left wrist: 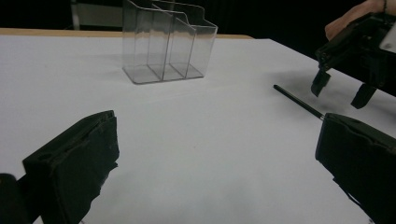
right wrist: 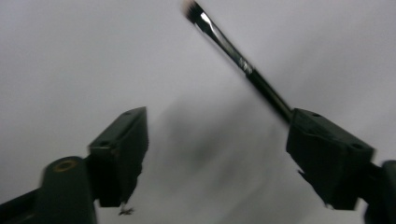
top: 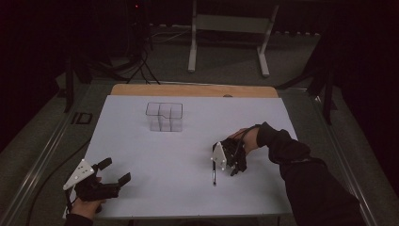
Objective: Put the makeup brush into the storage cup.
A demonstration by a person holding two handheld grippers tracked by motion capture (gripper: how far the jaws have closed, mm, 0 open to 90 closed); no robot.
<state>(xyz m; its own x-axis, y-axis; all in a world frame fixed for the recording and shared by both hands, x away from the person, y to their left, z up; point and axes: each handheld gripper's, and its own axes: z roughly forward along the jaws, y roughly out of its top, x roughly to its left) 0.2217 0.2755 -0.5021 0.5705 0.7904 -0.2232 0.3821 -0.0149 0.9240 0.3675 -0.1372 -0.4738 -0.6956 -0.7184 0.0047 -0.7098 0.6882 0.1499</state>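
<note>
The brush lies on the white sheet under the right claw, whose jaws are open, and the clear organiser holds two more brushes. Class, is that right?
One slip: the clear organiser holds nothing, as the left gripper view shows. The rest stands: the brush lies on the white sheet under the right claw, jaws open.

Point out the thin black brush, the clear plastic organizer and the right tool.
Thin black brush with metal ferrule (right wrist: 233, 49): right gripper view, on the ferrule.
Clear plastic compartment organizer (left wrist: 163, 44): left gripper view, on its front wall.
Right tool (top: 231, 162): high view, between its jaws.
</note>
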